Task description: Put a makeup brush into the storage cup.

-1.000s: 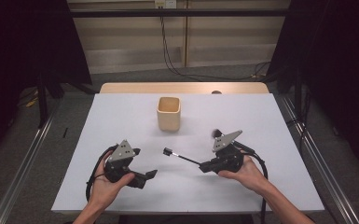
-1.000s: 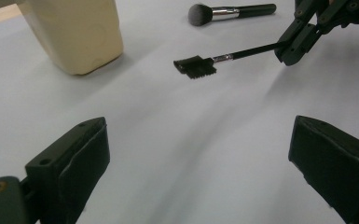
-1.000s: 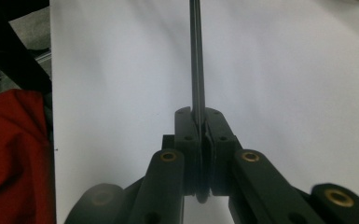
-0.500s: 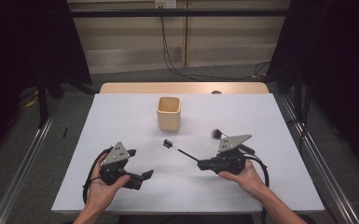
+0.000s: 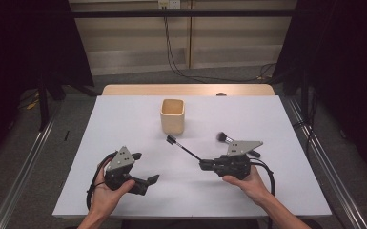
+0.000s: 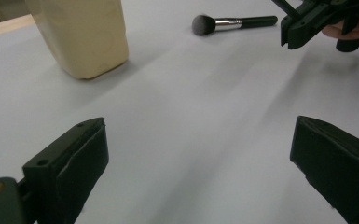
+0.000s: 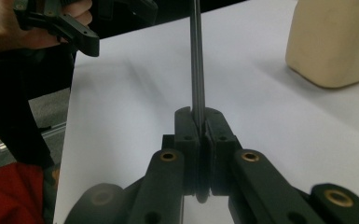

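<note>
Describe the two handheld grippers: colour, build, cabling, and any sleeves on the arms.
Both the left gripper and right gripper are matte black, each topped by a grey three-cornered plate with small dark dots and trailing a looped black cable. The left gripper's jaws are blocky black pads; the right gripper's linkage arms carry brass-coloured pivot bushings. Forearms are bare, with no sleeves or gloves visible.

Cup [image 5: 173,116] blocks centre; table [image 5: 124,124] sides free.

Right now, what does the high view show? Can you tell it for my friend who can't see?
The right gripper is shut on a thin black makeup brush that points toward a cream square cup on a white table. The left gripper rests open near the front edge. A second black brush lies behind the right gripper.
</note>
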`<state>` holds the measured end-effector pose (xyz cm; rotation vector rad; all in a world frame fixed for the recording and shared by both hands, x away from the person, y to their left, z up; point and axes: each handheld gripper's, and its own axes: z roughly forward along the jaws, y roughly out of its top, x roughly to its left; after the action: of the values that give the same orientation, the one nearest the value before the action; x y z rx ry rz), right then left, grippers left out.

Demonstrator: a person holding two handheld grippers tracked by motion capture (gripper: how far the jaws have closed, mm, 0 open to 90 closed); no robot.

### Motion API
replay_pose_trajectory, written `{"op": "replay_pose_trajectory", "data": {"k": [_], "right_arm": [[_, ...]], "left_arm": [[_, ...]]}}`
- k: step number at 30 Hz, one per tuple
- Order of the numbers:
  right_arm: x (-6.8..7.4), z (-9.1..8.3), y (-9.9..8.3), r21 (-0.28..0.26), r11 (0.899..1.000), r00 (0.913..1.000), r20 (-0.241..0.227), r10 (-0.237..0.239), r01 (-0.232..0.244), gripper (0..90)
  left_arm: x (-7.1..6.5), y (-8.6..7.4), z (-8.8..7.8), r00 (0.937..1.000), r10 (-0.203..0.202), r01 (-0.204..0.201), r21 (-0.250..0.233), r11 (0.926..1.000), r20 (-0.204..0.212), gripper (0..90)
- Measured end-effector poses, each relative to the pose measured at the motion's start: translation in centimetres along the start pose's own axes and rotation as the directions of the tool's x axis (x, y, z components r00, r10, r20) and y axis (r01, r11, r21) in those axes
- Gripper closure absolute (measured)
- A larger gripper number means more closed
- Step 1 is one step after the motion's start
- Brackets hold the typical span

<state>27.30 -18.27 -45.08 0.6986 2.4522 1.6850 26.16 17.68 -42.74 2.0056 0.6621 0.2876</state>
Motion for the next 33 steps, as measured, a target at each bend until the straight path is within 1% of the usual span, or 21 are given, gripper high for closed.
{"op": "replay_pose_trajectory", "data": {"k": [3, 4, 5, 6, 7, 9, 11, 13, 15, 16, 17, 19, 21, 22, 23, 24, 28, 29, 30, 31, 33], "right_arm": [[0.1, 0.1, 0.0, -0.021, 1.0, 0.9999, -0.007, -0.008, 0.008, 86.3], [0.2, 0.1, 0.0, -0.026, 1.0, 0.9999, -0.007, -0.013, 0.012, 86.3], [0.2, 0.1, 0.1, -0.029, 0.999, 0.9998, -0.006, -0.017, 0.017, 86.3], [0.2, 0.1, 0.1, -0.037, 0.999, 0.9998, -0.009, -0.018, 0.017, 86.3], [0.2, 0.1, 0.1, -0.04, 0.999, 0.9998, -0.007, -0.019, 0.019, 86.3], [0.2, 0.0, 0.1, -0.044, 0.999, 0.9998, -0.007, -0.02, 0.019, 86.3], [0.3, 0.0, 0.2, -0.049, 0.999, 0.9997, -0.006, -0.022, 0.022, 86.3], [0.3, 0.0, 0.2, -0.051, 0.998, 0.9997, -0.008, -0.023, 0.022, 86.3], [0.4, 0.0, 0.2, -0.052, 0.998, 0.9997, 0.006, -0.024, 0.024, 86.2], [0.4, 0.0, 0.3, -0.047, 0.999, 0.9996, 0.011, -0.027, 0.027, 86.3], [0.4, 0.0, 0.3, -0.047, 0.999, 0.9996, 0.011, -0.027, 0.027, 86.3], [0.4, -0.1, 0.2, -0.05, 0.998, 0.9997, 0.006, -0.025, 0.025, 86.2], [0.4, 0.0, 0.3, -0.057, 0.998, 0.9995, -0.001, -0.032, 0.032, 86.3], [0.4, 0.0, 0.3, -0.055, 0.998, 0.9994, -0.002, -0.034, 0.033, 86.2], [0.5, 0.0, 0.3, -0.053, 0.998, 0.9994, -0.001, -0.036, 0.036, 86.2], [0.5, 0.0, 0.3, -0.048, 0.998, 0.9993, 0.002, -0.038, 0.038, 86.3], [0.5, 0.1, 0.2, -0.048, 0.998, 0.9994, -0.005, -0.035, 0.035, 86.2], [0.5, 0.1, 0.2, -0.047, 0.998, 0.9993, -0.005, -0.036, 0.036, 86.2], [0.5, 0.2, 0.2, -0.05, 0.998, 0.9993, -0.009, -0.036, 0.035, 86.2], [0.5, 0.2, 0.2, -0.049, 0.998, 0.9993, -0.01, -0.036, 0.035, 86.2], [0.4, 0.2, 0.1, -0.046, 0.998, 0.9993, -0.009, -0.037, 0.037, 86.2]], "left_arm": [[-0.1, 0.0, 0.1, 1.0, -0.002, 0.002, -0.013, 0.9999, 0.009, 4.3], [-0.2, 0.1, 0.2, 1.0, 0.003, -0.003, -0.033, 0.9994, 0.0, 4.3], [-0.2, 0.1, 0.2, 1.0, 0.003, -0.003, -0.033, 0.9994, 0.0, 4.3], [-0.2, 0.2, 0.3, 1.0, 0.005, -0.005, -0.056, 0.9984, 0.008, 4.4], [-0.3, 0.3, 0.5, 0.9999, 0.013, -0.013, -0.086, 0.9962, 0.001, 4.4], [-0.4, 0.5, 0.7, 0.9999, 0.013, -0.012, -0.108, 0.9941, 0.01, 4.3], [-0.6, 0.6, 1.0, 0.9994, 0.024, -0.021, -0.111, 0.9936, 0.024, 4.3], [-0.7, 0.6, 1.2, 0.9994, 0.021, -0.018, -0.121, 0.9925, 0.028, 4.3], [-0.9, 0.6, 1.6, 0.9979, 0.026, -0.016, -0.148, 0.9889, 0.06, 4.5], [-1.2, 0.6, 1.9, 0.9975, 0.044, -0.034, -0.176, 0.9838, 0.055, 4.8], [-1.2, 0.6, 1.9, 0.9975, 0.044, -0.034, -0.176, 0.9838, 0.055, 4.9], [-1.3, 0.9, 2.3, 0.9972, 0.027, -0.014, -0.186, 0.9825, 0.07, 4.8], [-1.4, 1.2, 2.6, 0.9947, 0.016, 0.003, -0.191, 0.9816, 0.101, 5.5], [-1.5, 1.3, 2.7, 0.9948, 0.01, 0.011, -0.197, 0.9804, 0.101, 5.5], [-1.7, 1.5, 2.9, 0.9934, 0.005, 0.018, -0.199, 0.9798, 0.114, 5.4], [-1.7, 1.6, 3.0, 0.9927, 0.009, 0.016, -0.202, 0.9793, 0.12, 5.4], [-2.1, 1.9, 3.8, 0.9939, -0.003, 0.026, -0.207, 0.9779, 0.11, 5.4], [-2.2, 1.9, 4.0, 0.9925, -0.004, 0.029, -0.202, 0.9789, 0.122, 5.4], [-2.4, 2.0, 4.4, 0.9927, 0.015, 0.009, -0.195, 0.9808, 0.12, 5.3], [-2.4, 2.1, 4.5, 0.9907, 0.025, 0.003, -0.201, 0.9796, 0.134, 5.0], [-2.4, 2.3, 4.6, 0.9886, 0.023, 0.01, -0.214, 0.9767, 0.149, 4.4]]}}
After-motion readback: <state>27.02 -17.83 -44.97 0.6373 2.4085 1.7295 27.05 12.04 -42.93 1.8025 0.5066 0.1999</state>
